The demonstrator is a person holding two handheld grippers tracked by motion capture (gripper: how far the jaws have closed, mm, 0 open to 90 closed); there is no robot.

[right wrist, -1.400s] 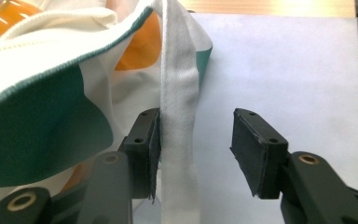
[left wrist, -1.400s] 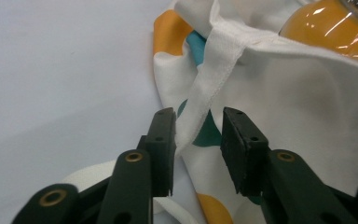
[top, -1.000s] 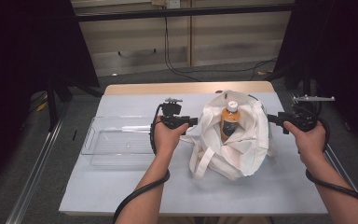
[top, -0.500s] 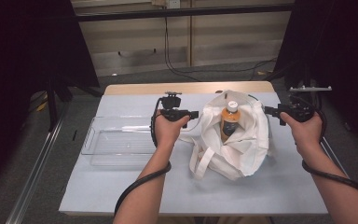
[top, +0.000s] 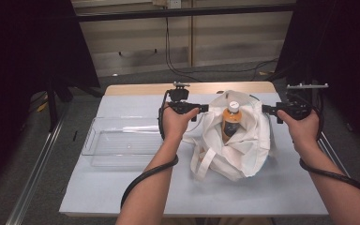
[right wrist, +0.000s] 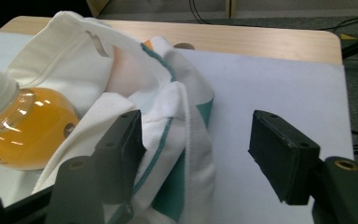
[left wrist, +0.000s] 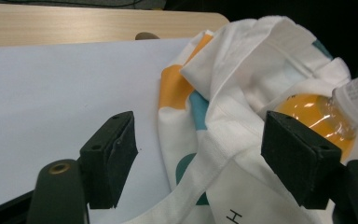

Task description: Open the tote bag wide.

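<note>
A white cloth tote bag slumps on the table with a bottle of orange drink upright in its mouth. My left gripper sits at the bag's left rim and my right gripper at its right rim, both level and pointing inward. In the left gripper view the left gripper has just been opening; bag cloth lies loose between the jaws, with the bottle behind. The right gripper has also been opening; the bag's rim rests by one jaw, unpinched, near the bottle.
A clear plastic tray lies left of the bag on the pale table cover. A bare wooden strip runs along the far edge. Black cables trail from both grippers along the forearms. Dark frame posts stand at either side.
Both hands have shifted a little toward the far side of the table and upward, staying at the bag's two sides. The bag and the bottle have kept their place.
</note>
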